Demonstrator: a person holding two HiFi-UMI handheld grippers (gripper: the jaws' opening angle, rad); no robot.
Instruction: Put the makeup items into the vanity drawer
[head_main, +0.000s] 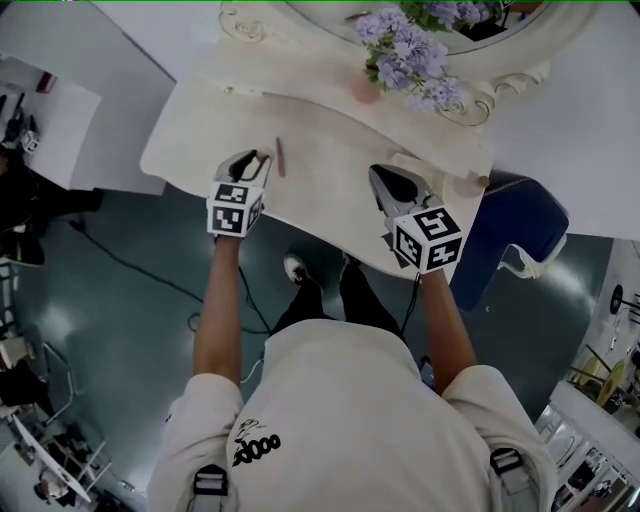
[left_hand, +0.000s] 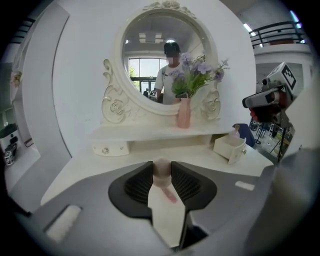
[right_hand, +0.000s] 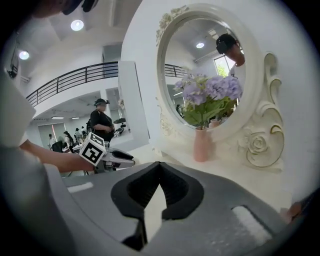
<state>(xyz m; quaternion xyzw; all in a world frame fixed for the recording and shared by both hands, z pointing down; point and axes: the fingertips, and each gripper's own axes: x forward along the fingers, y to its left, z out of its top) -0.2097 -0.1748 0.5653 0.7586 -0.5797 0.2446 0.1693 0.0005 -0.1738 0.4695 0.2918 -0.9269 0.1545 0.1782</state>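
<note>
A slim pink-brown makeup stick (head_main: 281, 158) lies along the cream vanity top (head_main: 200, 140) at the tips of my left gripper (head_main: 256, 157). In the left gripper view its rounded end (left_hand: 161, 172) fills the gap between the two black pads, which touch it on both sides. My right gripper (head_main: 377, 176) hovers over the front right of the vanity, shut with nothing in it (right_hand: 159, 170). A small cream drawer (left_hand: 229, 147) stands pulled out at the right of the top, with a small pink bottle (left_hand: 235, 133) behind it.
A pink vase (left_hand: 184, 113) of purple flowers (head_main: 410, 50) stands on the raised shelf before the oval mirror (left_hand: 167, 55). A shut small drawer with a knob (left_hand: 111, 148) sits at the shelf's left. A blue chair (head_main: 512, 228) stands right of the vanity.
</note>
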